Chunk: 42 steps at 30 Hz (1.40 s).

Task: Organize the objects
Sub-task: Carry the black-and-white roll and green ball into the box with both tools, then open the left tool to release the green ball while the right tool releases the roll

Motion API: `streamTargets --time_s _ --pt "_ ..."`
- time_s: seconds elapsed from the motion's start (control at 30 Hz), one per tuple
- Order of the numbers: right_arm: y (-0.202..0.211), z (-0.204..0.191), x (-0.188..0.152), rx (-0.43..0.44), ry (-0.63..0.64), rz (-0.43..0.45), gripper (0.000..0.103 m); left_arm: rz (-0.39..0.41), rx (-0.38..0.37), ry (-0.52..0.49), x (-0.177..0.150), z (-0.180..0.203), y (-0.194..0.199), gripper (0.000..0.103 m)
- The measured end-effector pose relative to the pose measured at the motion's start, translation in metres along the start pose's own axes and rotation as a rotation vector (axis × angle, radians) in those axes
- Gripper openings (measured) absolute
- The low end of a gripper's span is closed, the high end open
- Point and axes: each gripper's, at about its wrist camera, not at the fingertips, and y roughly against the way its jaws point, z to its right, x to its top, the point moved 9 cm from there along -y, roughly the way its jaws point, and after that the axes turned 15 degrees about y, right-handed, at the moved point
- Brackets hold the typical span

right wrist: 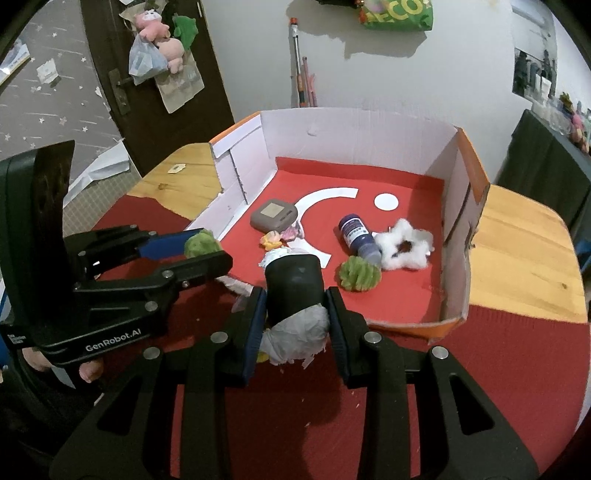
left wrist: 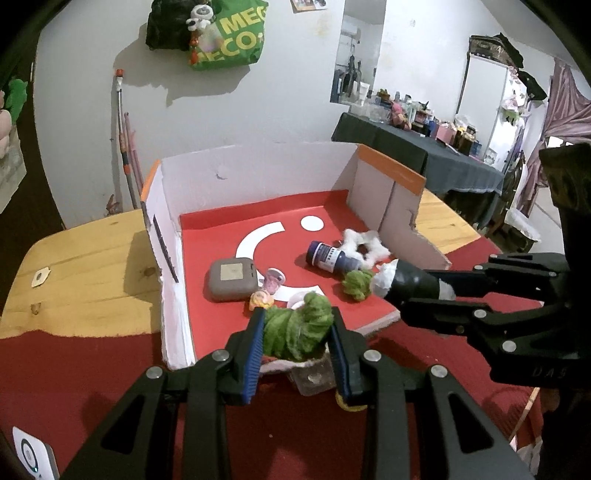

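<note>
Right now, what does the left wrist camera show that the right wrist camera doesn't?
Only the left wrist view shows the dark-clothed side table crowded with bottles, and a clear plastic container under the left gripper. Only the right wrist view shows the dark door hung with plush toys. Both show the cardboard box holding a gray case and a dark blue bottle, the left gripper's green fuzzy bundle, and the right gripper's black cylinder.
</note>
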Motion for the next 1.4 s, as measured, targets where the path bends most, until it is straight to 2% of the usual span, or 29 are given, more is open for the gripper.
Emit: streamTargets --time_s 0.43,0.87,1.4 --pt "-0.033 0.018 0.007 0.024 -0.008 -0.057 0.031 -0.081 0.014 -0.016 0.005 -0.008 -0.036 0.034" --pt "-0.062 0.023 0.001 0.057 -0.007 -0.122 0.031 -0.174 0.030 -0.033 -0.008 -0.013 -0.064 0.034" --pt "-0.078 0.032 -0.003 0.081 -0.029 -0.152 0.031 -0.175 0.044 -0.017 0.000 -0.021 -0.074 0.034"
